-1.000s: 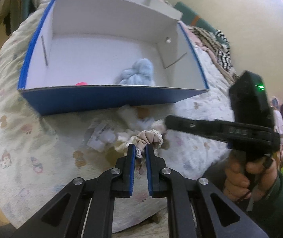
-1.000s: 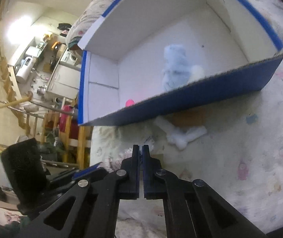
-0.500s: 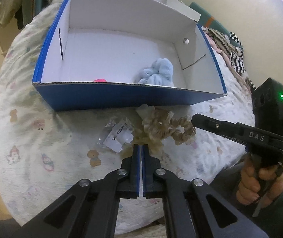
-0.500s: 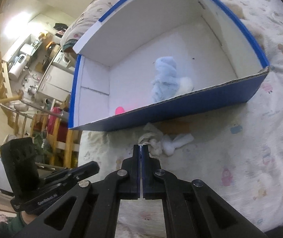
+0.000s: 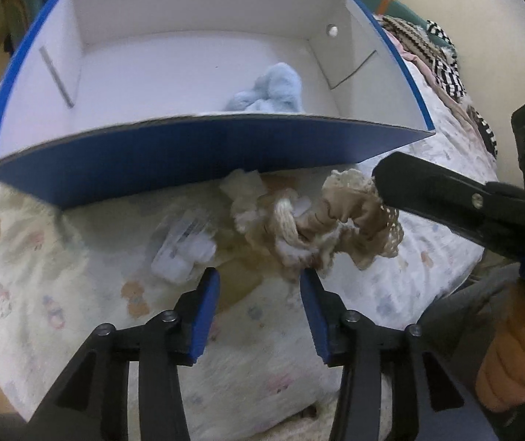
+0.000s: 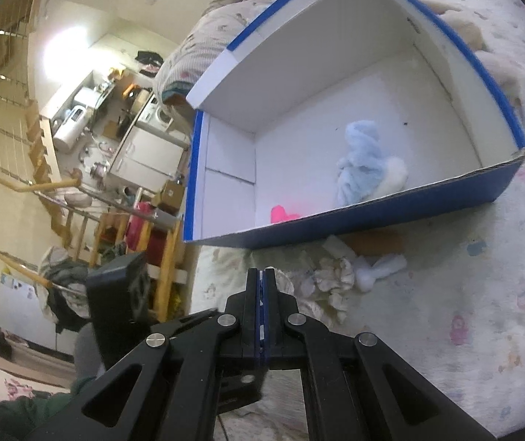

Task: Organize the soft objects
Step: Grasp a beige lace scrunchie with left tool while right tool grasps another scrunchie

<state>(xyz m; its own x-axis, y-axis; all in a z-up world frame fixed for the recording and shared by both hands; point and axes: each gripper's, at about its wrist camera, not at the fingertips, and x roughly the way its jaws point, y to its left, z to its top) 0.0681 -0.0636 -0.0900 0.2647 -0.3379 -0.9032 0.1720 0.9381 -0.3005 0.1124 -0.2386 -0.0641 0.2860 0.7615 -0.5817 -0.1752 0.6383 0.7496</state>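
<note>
A blue box with white inside (image 5: 189,154) stands on the patterned bed; it holds a light blue plush (image 5: 269,92) and, in the right wrist view, a pink item (image 6: 282,215). A beige lace scrunchie tangled with cream fabric (image 5: 321,220) lies on the bed before the box, beside a clear packet (image 5: 185,250). My left gripper (image 5: 260,283) is open just before this pile, its right finger touching the fabric. My right gripper (image 6: 261,279) is shut and empty; in the left wrist view its tip (image 5: 383,180) rests at the scrunchie.
The box wall (image 6: 391,213) stands just behind the pile (image 6: 332,279). A white plush piece (image 6: 380,270) lies beside the pile. Striped clothes (image 5: 442,70) lie at the far right of the bed. The bed's edge drops to a cluttered room (image 6: 97,147) on the left.
My left gripper has opened from shut and moved closer to the scrunchie pile. The right gripper stays shut and now reaches the scrunchie.
</note>
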